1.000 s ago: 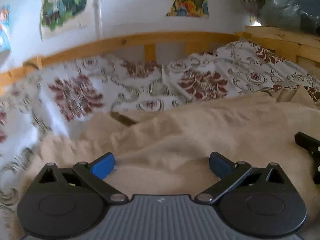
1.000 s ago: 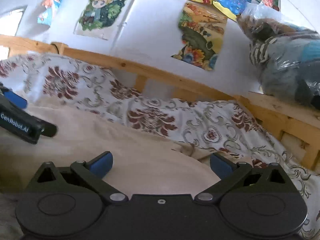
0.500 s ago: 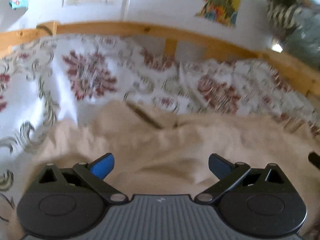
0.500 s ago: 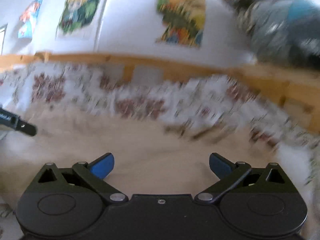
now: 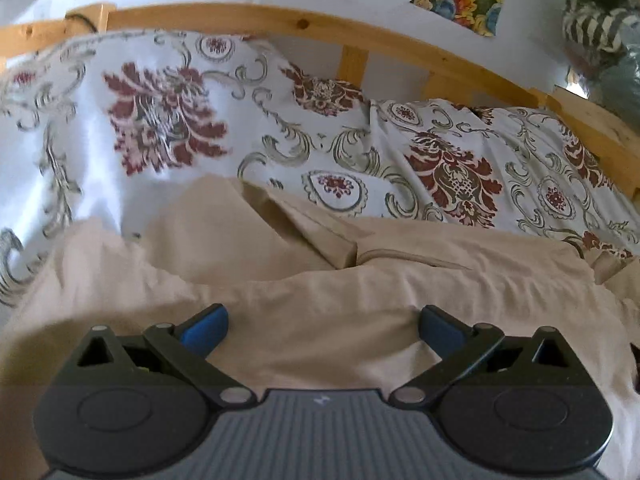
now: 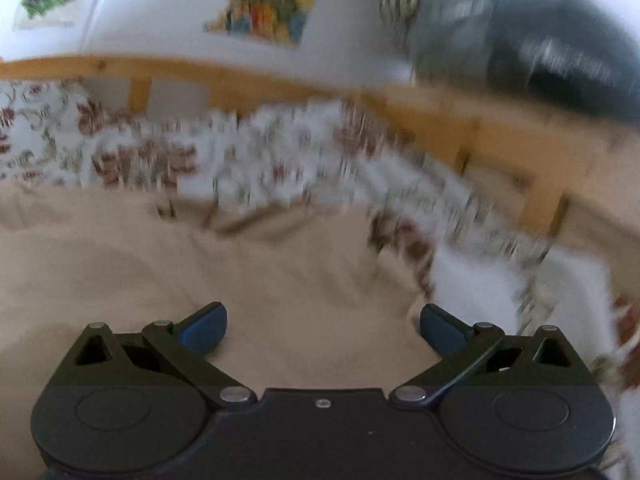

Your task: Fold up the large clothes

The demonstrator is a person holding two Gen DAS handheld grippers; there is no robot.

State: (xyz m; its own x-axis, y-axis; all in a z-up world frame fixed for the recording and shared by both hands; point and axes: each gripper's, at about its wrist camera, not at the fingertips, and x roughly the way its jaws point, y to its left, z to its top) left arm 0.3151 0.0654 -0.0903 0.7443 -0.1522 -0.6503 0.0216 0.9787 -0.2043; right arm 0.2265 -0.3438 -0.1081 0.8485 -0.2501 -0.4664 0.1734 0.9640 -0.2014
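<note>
The beige garment (image 5: 328, 292) lies spread and wrinkled on the floral bedsheet (image 5: 168, 128), directly below and ahead of both tools. The left gripper (image 5: 323, 325) stands with its jaws wide apart and empty; the cloth lies beneath the gap between the blue fingertips (image 5: 206, 327), and a folded edge of the garment runs ahead of them. The right gripper (image 6: 322, 323) is likewise spread wide and holds nothing, positioned over the cloth (image 6: 248, 264) near its right border. The right wrist view is motion-blurred. A wooden bed rail (image 5: 280, 26) bounds the sheet at the far side.
</note>
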